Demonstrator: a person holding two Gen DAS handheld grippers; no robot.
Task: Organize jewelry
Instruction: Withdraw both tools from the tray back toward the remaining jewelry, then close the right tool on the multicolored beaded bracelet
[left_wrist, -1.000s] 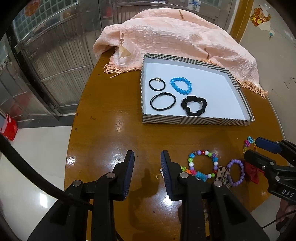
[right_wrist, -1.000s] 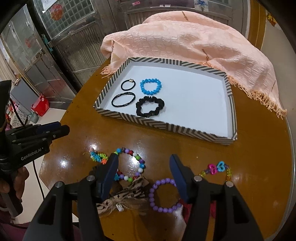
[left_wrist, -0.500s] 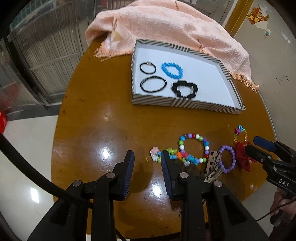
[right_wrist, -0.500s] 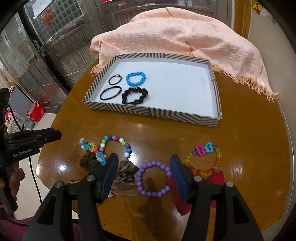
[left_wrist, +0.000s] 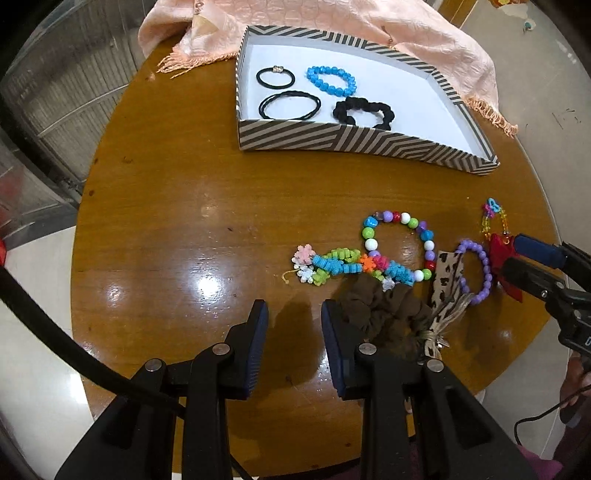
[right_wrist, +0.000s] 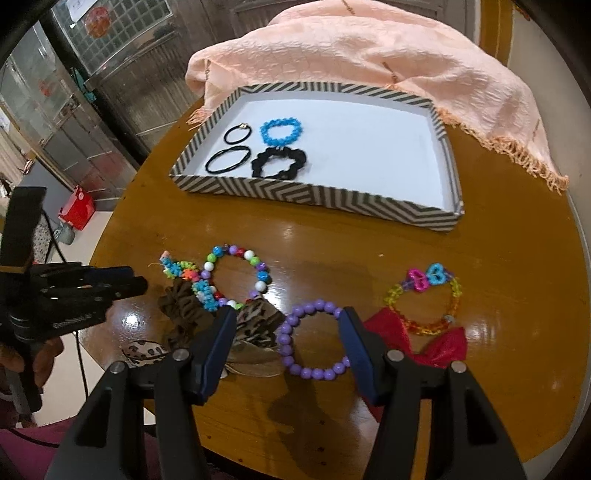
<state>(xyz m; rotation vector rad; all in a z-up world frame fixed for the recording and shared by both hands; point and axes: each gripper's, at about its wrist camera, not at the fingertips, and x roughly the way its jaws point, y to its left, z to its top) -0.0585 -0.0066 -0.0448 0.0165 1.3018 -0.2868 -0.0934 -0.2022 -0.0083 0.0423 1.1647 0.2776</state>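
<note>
Right wrist view: the right gripper (right_wrist: 286, 341) hangs spread and empty around the purple bead bracelet (right_wrist: 312, 339) near the table's (right_wrist: 369, 251) front edge; straddle one bead run, seemingly not the leopard bow (right_wrist: 255, 328). Left gripper (left_wrist: 293, 325) released, empty.

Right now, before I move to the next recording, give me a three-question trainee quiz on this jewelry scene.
1. How many items lie in the striped tray?
2. True or false: the right gripper is shut on the purple bead bracelet.
3. Which item lies nearest the left gripper: A) brown scrunchie, B) blue bead bracelet, C) red bow?

Key: 1. Four. 2. False; open jaws straddle it. 3. A.
</note>
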